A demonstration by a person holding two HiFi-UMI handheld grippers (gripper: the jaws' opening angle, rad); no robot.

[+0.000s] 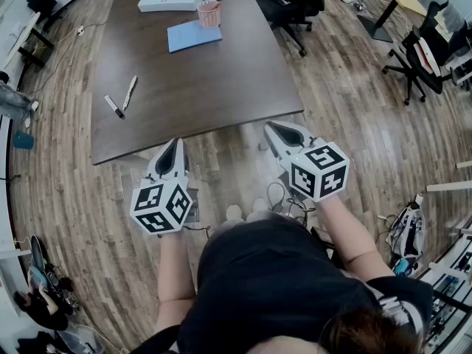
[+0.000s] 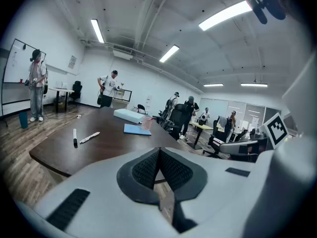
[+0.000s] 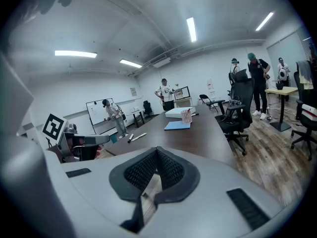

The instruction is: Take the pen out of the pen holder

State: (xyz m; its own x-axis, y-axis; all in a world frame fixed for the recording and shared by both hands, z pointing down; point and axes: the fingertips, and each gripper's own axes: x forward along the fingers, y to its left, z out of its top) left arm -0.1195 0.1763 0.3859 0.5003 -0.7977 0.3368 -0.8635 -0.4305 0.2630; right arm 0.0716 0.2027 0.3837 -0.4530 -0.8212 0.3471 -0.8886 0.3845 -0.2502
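Pen holder [image 1: 209, 13], pink, at the table's [image 1: 192, 87] far end; the pen inside is barely discernible. Left gripper [image 1: 177, 143] and right gripper [image 1: 271, 127] are closed, empty, off the table's near edge. Approach step, I judge: next needs a long reach, jaws opened.

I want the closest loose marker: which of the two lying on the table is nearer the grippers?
The partly black marker, left of the white marker; it lies closer to the table's near edge.

Pen holder [image 1: 209, 13] contents — too small, indistinct
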